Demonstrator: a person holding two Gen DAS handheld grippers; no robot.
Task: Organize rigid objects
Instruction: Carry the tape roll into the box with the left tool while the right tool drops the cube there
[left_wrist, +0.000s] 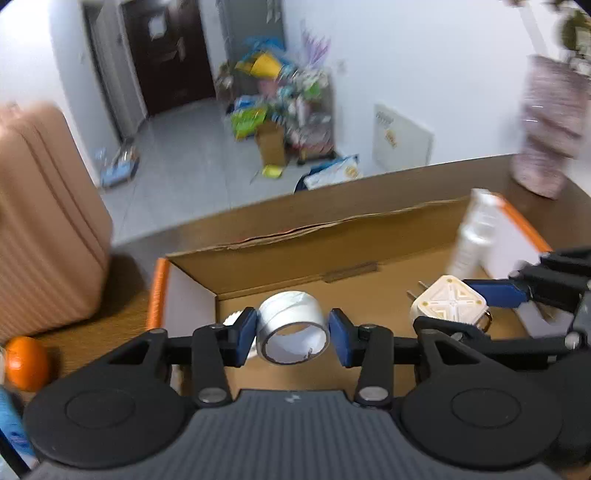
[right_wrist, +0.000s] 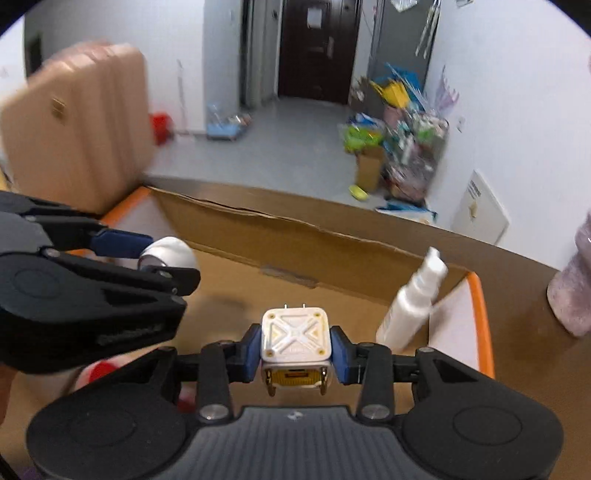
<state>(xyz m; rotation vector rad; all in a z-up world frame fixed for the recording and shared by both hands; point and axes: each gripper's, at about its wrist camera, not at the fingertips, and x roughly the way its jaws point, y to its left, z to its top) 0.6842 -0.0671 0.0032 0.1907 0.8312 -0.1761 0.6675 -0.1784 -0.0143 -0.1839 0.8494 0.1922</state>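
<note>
Two grippers hang over the open box (left_wrist: 295, 266), each with something in its jaws. On the left, the left gripper (left_wrist: 292, 334) is clamped on a tape roll (left_wrist: 291, 326), whose hollow axis points back toward the camera. To its right, the right gripper (right_wrist: 295, 352) is clamped on a white plug cube (right_wrist: 294, 339), prongs pointing forward toward the far wall of the box. Both loads sit above the box floor, so the coming move looks like a plain lowering and letting go; whether either already touches the cardboard I cannot tell. Close to the right gripper, a white spray bottle (right_wrist: 410, 302) leans in the far right corner against the wall, and it looks like the main thing to avoid knocking. Outside the box, an orange (left_wrist: 26, 363) lies on the table at the left, near a pink suitcase (left_wrist: 44, 221).
</note>
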